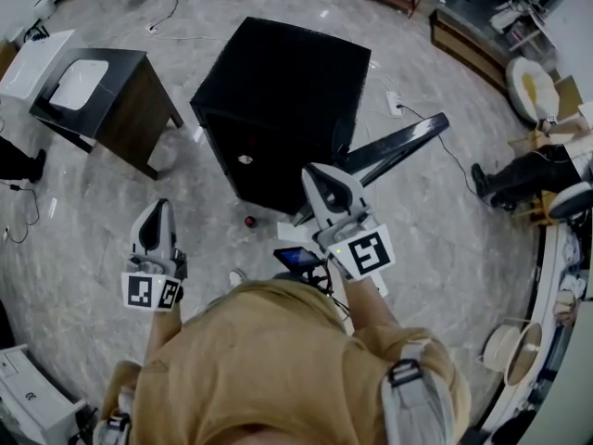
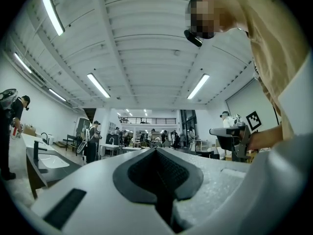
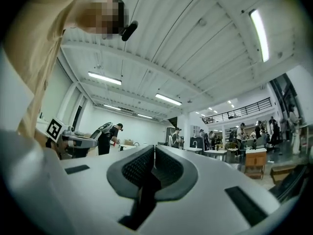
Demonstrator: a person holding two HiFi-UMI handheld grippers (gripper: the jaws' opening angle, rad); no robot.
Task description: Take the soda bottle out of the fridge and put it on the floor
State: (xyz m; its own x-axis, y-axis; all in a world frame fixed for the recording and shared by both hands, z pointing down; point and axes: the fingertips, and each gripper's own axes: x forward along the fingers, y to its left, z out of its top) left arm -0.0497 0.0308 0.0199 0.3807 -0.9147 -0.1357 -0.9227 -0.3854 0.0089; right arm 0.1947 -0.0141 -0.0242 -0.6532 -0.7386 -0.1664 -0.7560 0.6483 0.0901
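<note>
Bottle (image 1: pixel 249 221): small red-topped item, seen from above, on the floor (image 1: pixel 111 239) at frame centre, just in front of the fridge (image 1: pixel 278 91), apart from both grippers. Your left gripper (image 1: pixel 158 209): lower left, jaws together, nothing held. Your right gripper (image 1: pixel 321 182): right of centre, jaws together, nothing held.

fridge (image 1: pixel 278 100) matte black; floor (image 1: pixel 445 267) grey marbled; left gripper (image 1: pixel 157 211), right gripper (image 1: pixel 321 179) white, black-square markers (image 1: pixel 367 251); shirt (image 1: pixel 269 369) tan
</note>
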